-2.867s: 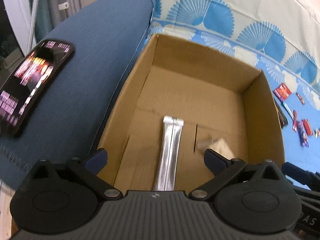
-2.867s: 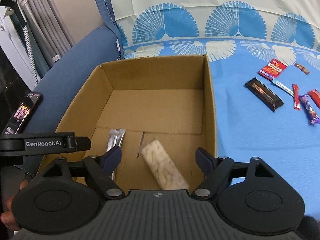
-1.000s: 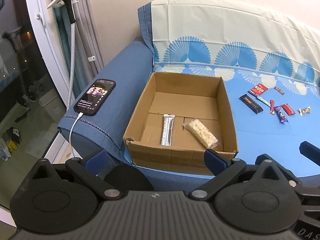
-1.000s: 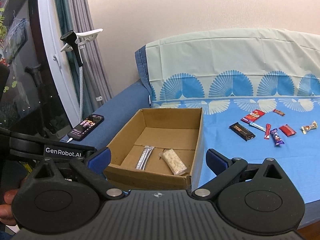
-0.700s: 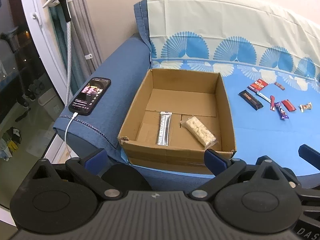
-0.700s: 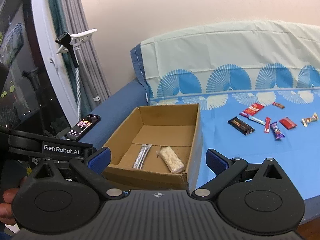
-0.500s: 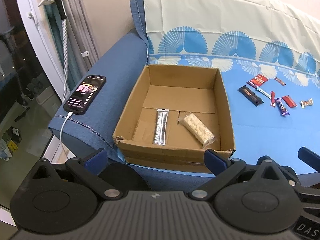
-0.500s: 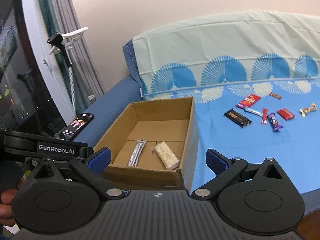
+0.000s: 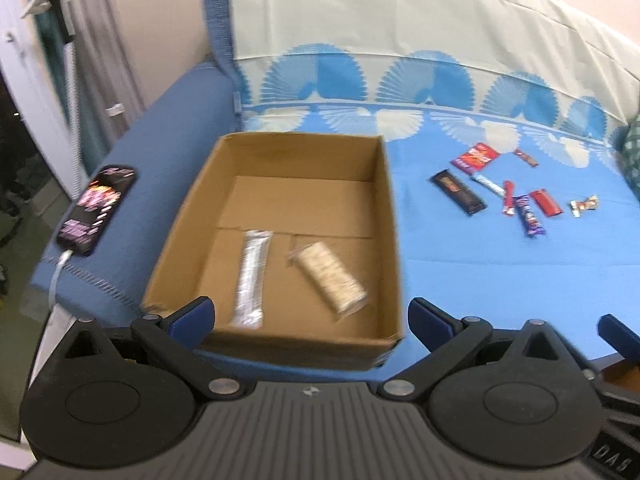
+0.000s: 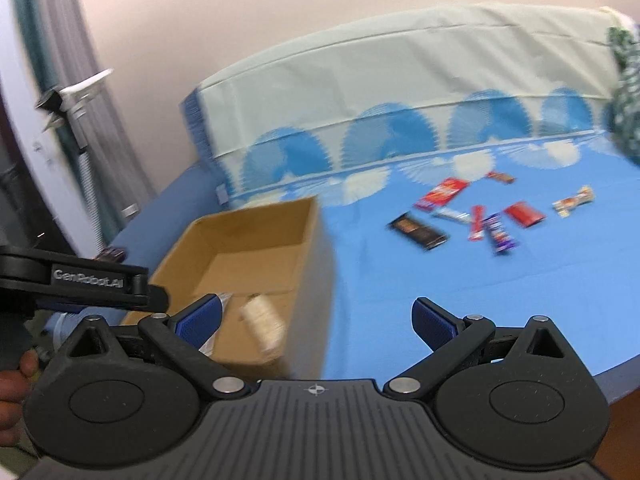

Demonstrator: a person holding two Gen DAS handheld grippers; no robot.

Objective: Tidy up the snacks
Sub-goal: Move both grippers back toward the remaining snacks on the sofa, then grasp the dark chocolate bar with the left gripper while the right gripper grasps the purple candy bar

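Observation:
An open cardboard box (image 9: 390, 216) sits on a blue-covered sofa seat. Inside lie a silver bar (image 9: 251, 278) and a clear pack of pale crackers (image 9: 330, 278). Several wrapped snacks lie on the cover to the right, among them a black bar (image 9: 458, 193), a red packet (image 9: 478, 157) and a purple bar (image 9: 529, 216). My left gripper (image 9: 310, 316) is open and empty, held back from the box's near edge. My right gripper (image 10: 316, 320) is open and empty, near the box's right wall (image 10: 316, 248); the snacks (image 10: 472, 220) lie ahead to its right.
A lit phone (image 9: 98, 208) on a charging cable rests on the blue sofa armrest left of the box. A clothes steamer stand (image 9: 60, 20) and curtains are at far left. A green patterned cushion (image 10: 624, 100) sits at the right edge.
Both grippers drew back from inside the box, having left the silver bar and cracker pack there, then swung rightward. The view now takes in more of the loose snacks.

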